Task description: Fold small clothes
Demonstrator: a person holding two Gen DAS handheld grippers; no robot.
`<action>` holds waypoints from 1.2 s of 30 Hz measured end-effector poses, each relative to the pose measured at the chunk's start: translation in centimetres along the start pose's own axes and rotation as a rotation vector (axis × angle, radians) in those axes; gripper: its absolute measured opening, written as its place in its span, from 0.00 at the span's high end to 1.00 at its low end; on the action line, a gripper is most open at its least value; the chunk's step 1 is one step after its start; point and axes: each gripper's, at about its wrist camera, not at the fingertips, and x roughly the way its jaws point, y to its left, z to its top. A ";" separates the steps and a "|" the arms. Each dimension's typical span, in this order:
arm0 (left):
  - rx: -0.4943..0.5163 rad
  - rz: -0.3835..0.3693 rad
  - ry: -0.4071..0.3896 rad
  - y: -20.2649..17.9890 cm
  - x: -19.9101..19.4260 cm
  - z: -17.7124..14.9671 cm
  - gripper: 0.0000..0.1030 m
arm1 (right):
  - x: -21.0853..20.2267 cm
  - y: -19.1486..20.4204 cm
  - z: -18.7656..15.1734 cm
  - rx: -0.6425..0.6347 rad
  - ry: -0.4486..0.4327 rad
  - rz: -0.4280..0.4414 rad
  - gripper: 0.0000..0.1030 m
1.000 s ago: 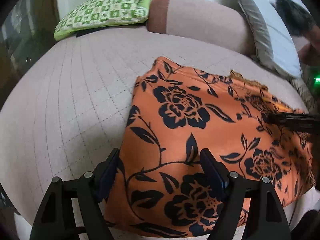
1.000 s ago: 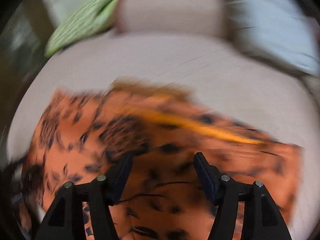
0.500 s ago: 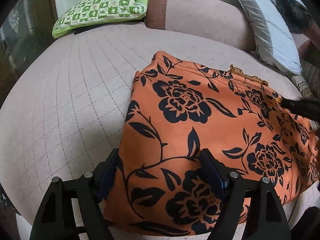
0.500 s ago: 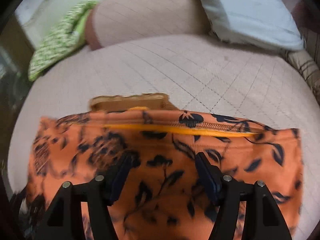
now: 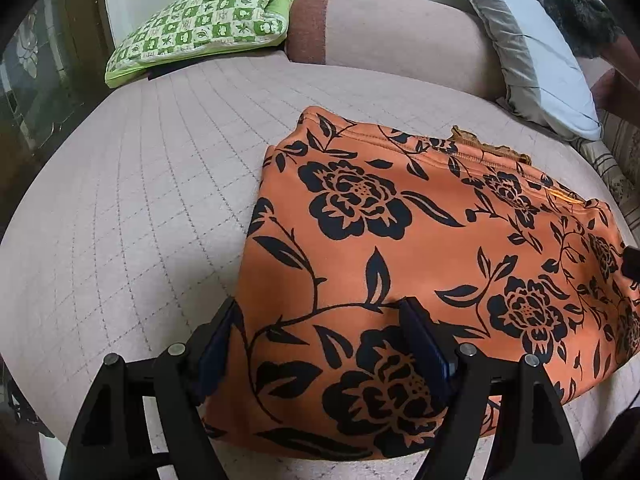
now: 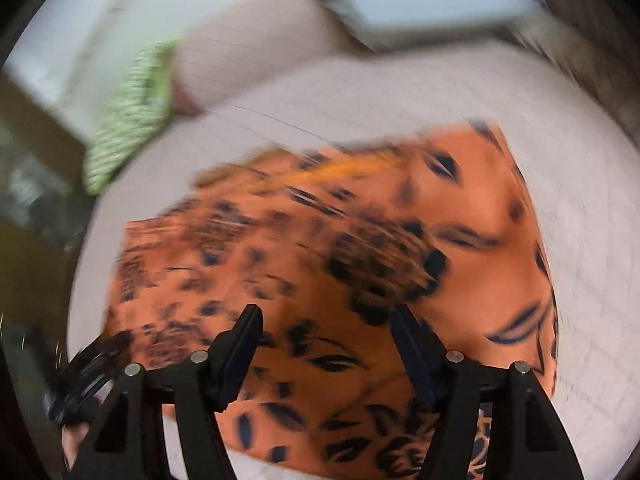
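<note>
One quilted bed (image 5: pixel 132 208) carries an orange floral garment (image 5: pixel 420 248) lying flat toward its near right edge. A green checked pillow (image 5: pixel 200 28) sits at the far left corner. Left gripper (image 5: pixel 320 340) and right gripper (image 6: pixel 326 344) hover released over the garment's near edge.

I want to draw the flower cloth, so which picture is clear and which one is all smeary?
Left wrist view: sharp; the orange flower cloth and the green checked pillow show crisp patterns, though the fisheye bends the bed round. Right wrist view: motion blur streaks the cloth's flowers; only the right gripper looks sharp.
</note>
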 end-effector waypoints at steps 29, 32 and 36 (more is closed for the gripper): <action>0.001 0.010 -0.167 -1.2 -3.8 -1.1 0.21 | -8.5 -11.8 -13.0 0.642 -0.108 0.135 0.21; 0.028 0.023 -0.154 -2.0 -3.4 -1.2 0.21 | -5.8 -11.4 -11.7 0.656 -0.068 0.207 0.21; 0.039 0.032 -0.157 -2.6 -3.3 -1.3 0.21 | -2.8 -10.4 -9.9 0.678 -0.057 0.231 0.26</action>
